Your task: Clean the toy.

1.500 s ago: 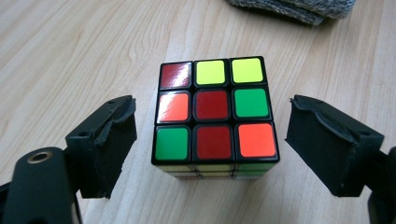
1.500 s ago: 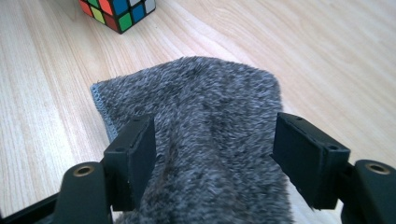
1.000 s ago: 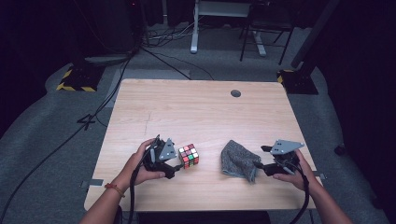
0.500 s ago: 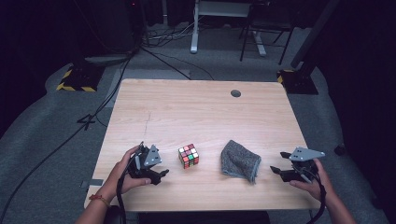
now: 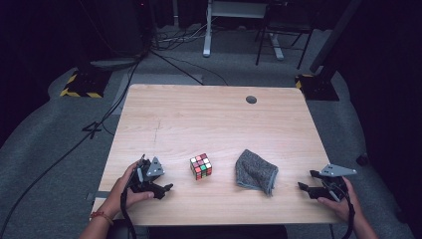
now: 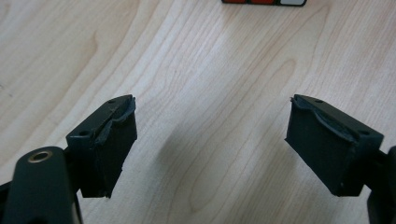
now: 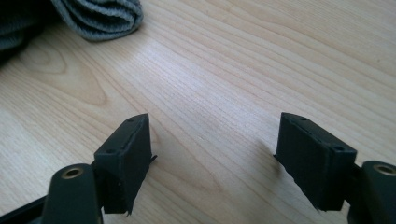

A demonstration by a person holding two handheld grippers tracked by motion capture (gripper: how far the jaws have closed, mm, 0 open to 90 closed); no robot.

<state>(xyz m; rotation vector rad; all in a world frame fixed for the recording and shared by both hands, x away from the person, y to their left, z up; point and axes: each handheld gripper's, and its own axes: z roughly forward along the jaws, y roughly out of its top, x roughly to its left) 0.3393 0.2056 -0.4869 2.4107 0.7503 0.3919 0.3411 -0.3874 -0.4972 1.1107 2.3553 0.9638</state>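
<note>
Left gripper [image 5: 160, 187] and right gripper [image 5: 307, 188]: jaws apart, empty, near the worktop's [image 5: 209, 119] front corners. The right gripper's jaws have just been opening. Cube [image 5: 201, 166] and cloth [image 5: 256, 172] lie between.

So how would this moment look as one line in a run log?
left gripper: open, empty, beside cube | right gripper: jaws just opening, empty, apart from grey cloth | both things lie on table

A pale wooden tabletop [image 5: 199, 119] is seen. A colourful puzzle cube [image 5: 201, 166] and a crumpled grey cloth [image 5: 256, 172] are set apart near its near edge; a round grommet [image 5: 251, 99] sits toward the far edge.
</note>
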